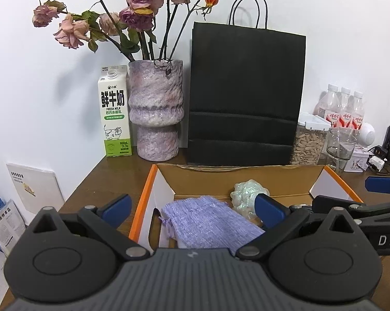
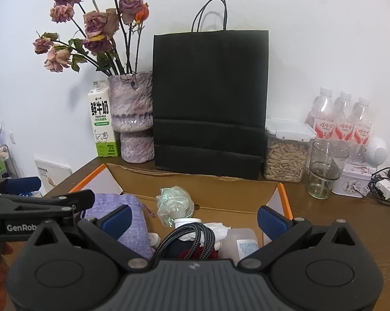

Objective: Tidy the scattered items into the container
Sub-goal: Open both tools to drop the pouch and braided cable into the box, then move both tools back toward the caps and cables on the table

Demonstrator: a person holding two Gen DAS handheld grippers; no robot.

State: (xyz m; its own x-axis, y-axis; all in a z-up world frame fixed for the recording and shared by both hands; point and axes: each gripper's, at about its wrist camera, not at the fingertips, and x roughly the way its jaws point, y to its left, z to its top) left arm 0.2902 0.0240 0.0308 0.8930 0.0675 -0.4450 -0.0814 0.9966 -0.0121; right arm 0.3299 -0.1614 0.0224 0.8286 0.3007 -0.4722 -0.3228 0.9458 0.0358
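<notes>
An open cardboard box [image 1: 221, 178] [image 2: 221, 189] with orange-edged flaps sits on the brown table. Inside lie a lilac knitted pouch [image 1: 210, 223] [image 2: 135, 220], a pale iridescent mesh ball [image 1: 246, 194] [image 2: 174, 202], a coiled braided cable [image 2: 192, 238], a small white-capped bottle [image 2: 187, 223], crumpled tissue [image 2: 218, 229], a clear packet [image 2: 241, 243] and something dark red [image 2: 189, 254]. My left gripper [image 1: 193, 211] hovers open over the pouch, holding nothing. My right gripper [image 2: 193, 221] hangs open above the cable and bottle, also with nothing between its blue pads.
Behind the box stand a black paper bag [image 1: 246, 98] [image 2: 210, 103], a mottled vase of dried roses [image 1: 156, 114], a milk carton [image 1: 114, 114], a jar of seeds [image 2: 285, 155], a glass [image 2: 324, 171], three bottles [image 2: 345, 121], a tin [image 2: 353, 181] and chargers [image 2: 387, 186].
</notes>
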